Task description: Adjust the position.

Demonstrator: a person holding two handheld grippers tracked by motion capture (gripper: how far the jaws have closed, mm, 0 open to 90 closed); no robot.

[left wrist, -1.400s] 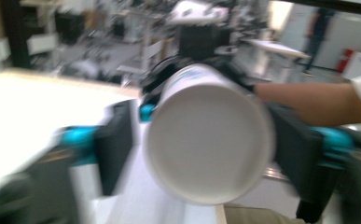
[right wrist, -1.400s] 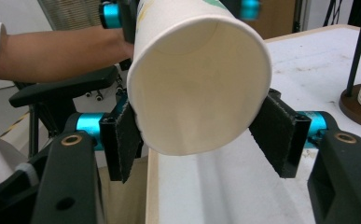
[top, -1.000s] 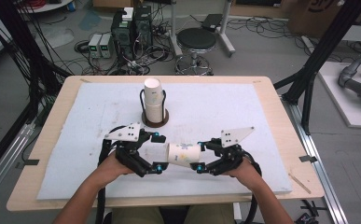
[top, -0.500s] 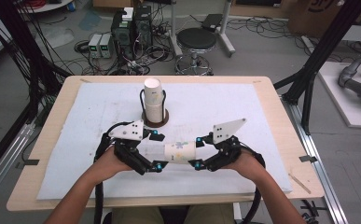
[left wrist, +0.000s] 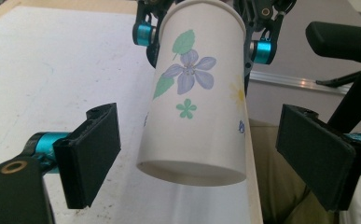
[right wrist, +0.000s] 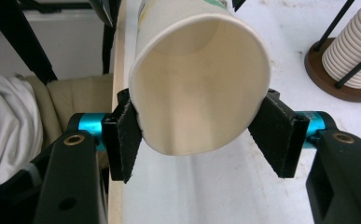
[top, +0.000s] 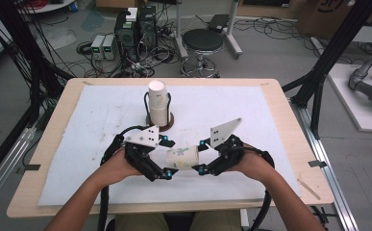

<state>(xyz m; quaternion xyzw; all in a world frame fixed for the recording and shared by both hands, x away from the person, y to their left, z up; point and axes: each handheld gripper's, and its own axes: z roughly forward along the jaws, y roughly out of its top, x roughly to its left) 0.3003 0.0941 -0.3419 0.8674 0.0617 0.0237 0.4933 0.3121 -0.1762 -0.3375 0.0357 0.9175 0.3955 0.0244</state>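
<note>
A white paper cup (top: 182, 158) printed with flowers lies level in the air between my two grippers, over the front of the white mat (top: 251, 115). My right gripper (top: 200, 156) is shut on it. In the right gripper view its pads (right wrist: 124, 140) press both sides of the cup (right wrist: 197, 88) at the open rim, with the right gripper (right wrist: 199, 137) squeezing the mouth slightly oval. My left gripper (top: 166, 157) surrounds the base end. In the left gripper view the cup (left wrist: 194, 93) hangs between the left gripper (left wrist: 201, 151) jaws. Those jaws have just been closing, with gaps left on both sides.
A tall stack of white paper cups (top: 158, 103) stands in a wire holder on a brown round base, behind the grippers at mid-table. The stack of cups (right wrist: 350, 51) also appears at upper right of the right gripper view. The wooden table's front edge (top: 174, 207) lies just below the hands.
The right gripper has risen a little with the cup, and its grey plate tilts up more. The left jaws have narrowed around the cup's base end.
</note>
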